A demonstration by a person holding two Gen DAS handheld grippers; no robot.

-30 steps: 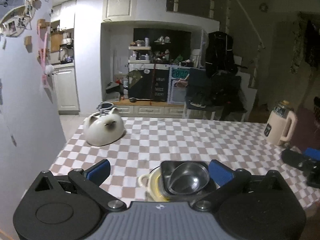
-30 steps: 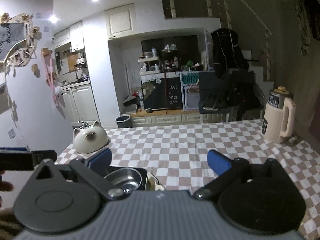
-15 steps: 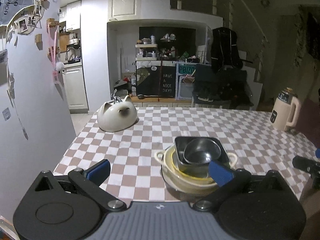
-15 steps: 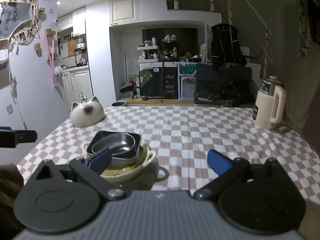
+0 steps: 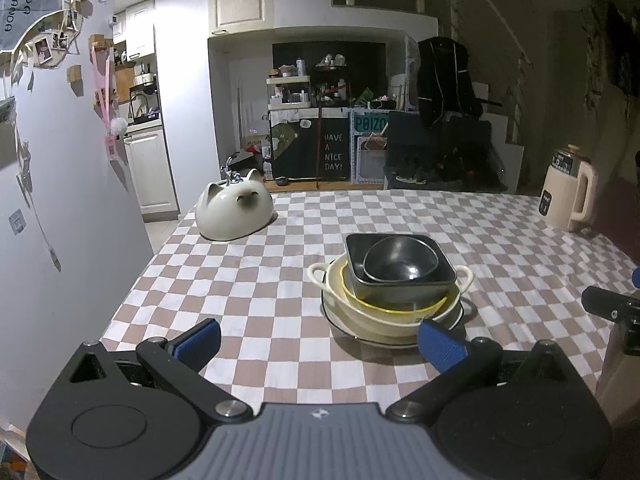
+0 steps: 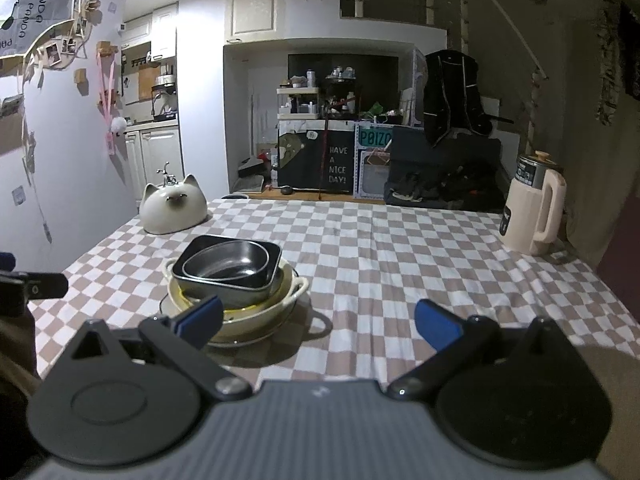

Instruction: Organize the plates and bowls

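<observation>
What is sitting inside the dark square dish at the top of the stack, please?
A round metal bowl is nested inside the dark square dish and looks empty. Whatever lies beneath the bowl on the dish's floor is covered and cannot be seen.

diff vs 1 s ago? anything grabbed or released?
Both grippers, left and right, pulled back and up from the bowl stack: it sat right at the fingers, now it sits further ahead on the table. Nothing grabbed or released; both were open throughout. Stack order, cat bowl and jug unchanged.
</observation>
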